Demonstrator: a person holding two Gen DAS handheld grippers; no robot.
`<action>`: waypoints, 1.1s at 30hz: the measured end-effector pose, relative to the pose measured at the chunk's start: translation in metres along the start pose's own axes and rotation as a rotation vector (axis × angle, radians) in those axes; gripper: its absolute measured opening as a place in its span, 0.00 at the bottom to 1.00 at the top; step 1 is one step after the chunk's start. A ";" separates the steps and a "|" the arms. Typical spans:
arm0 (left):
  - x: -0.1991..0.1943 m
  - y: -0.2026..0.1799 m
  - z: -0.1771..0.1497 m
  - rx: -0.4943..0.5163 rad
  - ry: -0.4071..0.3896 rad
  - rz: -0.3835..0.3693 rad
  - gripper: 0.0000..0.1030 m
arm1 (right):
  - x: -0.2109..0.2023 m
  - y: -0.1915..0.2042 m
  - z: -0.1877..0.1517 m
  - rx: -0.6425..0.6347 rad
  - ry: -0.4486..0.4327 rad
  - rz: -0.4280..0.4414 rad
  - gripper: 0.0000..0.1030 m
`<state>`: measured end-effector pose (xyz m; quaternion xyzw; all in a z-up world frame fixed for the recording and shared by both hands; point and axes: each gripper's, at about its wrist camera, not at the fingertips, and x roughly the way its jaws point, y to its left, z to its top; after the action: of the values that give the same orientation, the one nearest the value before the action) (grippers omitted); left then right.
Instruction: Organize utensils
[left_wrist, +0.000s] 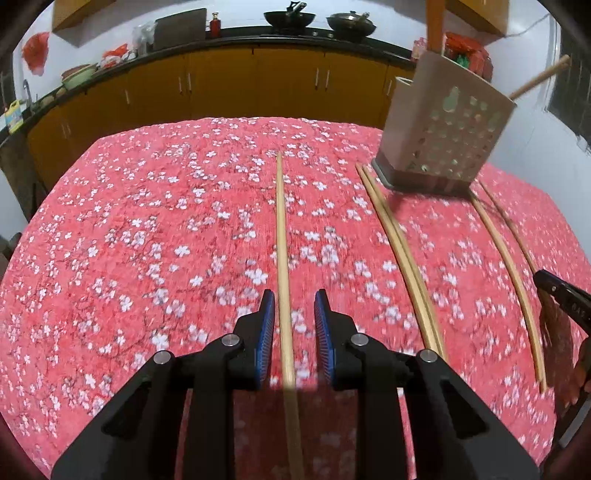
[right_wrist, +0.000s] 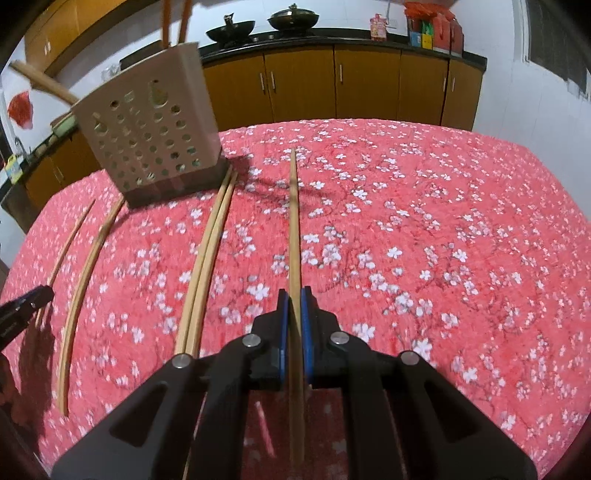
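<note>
Clenched right claw on pale wooden chopstick; left claw released, straddling another chopstick. Risked a slip toward beige perforated holder.

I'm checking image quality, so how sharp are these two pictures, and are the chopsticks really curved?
Left wrist view: tablecloth motion-smeared, chopstick holder soft; right wrist view: similar blur, gripper shadow at bottom; outer chopsticks bow only from fisheye distortion.
</note>
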<state>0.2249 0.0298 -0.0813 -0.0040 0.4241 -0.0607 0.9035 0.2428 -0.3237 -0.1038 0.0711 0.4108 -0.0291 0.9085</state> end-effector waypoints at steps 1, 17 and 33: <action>-0.001 0.001 -0.001 -0.001 0.000 -0.005 0.23 | -0.002 0.000 -0.002 0.000 0.000 0.004 0.08; -0.008 0.009 -0.006 -0.007 0.004 0.017 0.07 | -0.012 -0.005 -0.010 0.013 -0.001 0.027 0.08; -0.086 0.022 0.039 -0.080 -0.207 -0.074 0.07 | -0.112 -0.014 0.038 0.043 -0.320 0.041 0.08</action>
<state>0.2030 0.0595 0.0080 -0.0618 0.3303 -0.0762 0.9387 0.1952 -0.3439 0.0032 0.0934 0.2588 -0.0305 0.9609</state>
